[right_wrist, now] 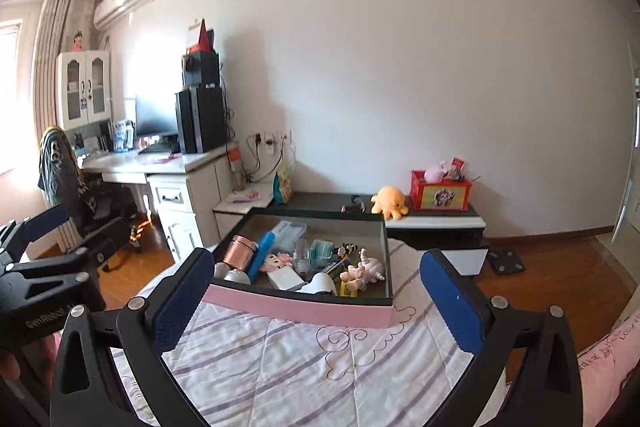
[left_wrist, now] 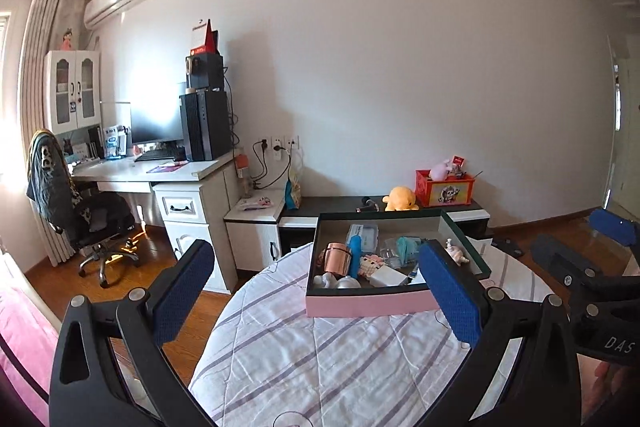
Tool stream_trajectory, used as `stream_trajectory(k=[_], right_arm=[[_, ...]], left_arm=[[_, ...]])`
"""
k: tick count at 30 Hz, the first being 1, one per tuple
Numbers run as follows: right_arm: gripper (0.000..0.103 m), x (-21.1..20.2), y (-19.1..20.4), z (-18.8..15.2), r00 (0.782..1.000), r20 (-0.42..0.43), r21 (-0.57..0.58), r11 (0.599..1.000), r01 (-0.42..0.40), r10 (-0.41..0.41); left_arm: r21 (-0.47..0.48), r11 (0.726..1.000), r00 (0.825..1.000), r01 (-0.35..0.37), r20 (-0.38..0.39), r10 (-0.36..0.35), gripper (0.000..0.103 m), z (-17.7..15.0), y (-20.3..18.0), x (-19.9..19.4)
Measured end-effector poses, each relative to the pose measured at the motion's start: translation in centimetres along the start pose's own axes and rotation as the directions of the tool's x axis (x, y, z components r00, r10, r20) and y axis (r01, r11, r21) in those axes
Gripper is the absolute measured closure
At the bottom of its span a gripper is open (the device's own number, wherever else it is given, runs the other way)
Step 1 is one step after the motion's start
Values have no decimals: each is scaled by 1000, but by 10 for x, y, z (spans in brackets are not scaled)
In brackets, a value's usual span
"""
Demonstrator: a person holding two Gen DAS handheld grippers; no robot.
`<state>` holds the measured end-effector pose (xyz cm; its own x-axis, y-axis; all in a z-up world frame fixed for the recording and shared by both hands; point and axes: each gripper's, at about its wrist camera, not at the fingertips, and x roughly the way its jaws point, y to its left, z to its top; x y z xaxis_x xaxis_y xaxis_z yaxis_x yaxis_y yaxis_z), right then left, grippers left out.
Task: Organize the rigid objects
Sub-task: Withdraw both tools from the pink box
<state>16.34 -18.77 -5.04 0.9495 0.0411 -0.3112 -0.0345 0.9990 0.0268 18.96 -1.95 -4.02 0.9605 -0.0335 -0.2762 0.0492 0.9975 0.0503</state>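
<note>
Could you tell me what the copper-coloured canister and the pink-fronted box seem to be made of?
The copper-coloured canister looks like polished metal, or metallised plastic: bright highlights run down its smooth side. The pink-fronted box looks like matte card: flat colour, thin straight walls, no sheen.

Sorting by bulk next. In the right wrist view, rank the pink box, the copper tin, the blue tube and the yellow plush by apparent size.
1. pink box, by far the largest.
2. yellow plush, though it sits farther back, so its true size is unsure.
3. blue tube and copper tin look about alike; not ranked.
</note>
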Motion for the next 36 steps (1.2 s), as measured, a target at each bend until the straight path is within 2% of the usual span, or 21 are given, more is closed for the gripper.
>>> stream_trajectory(k=[8,18,27,36], right_arm=[[0,-77,14,-9,999,32,19,1000,-6,5],[0,-144,32,-8,992,117,-18,999,39,-37],[0,-177,42,-4,981,181,-40,997,72,-63],[0,-190,45,-2,973,209,-46,993,107,-95]], left_arm=[[-10,1000,996,28,83,-27,0,-7,5,-81],[-17,1000,984,-3,176,6,0,-6,13,-149],[-24,1000,977,-7,213,12,0,-2,16,-180],[-26,1000,973,0,232,6,0,1,17,-191]])
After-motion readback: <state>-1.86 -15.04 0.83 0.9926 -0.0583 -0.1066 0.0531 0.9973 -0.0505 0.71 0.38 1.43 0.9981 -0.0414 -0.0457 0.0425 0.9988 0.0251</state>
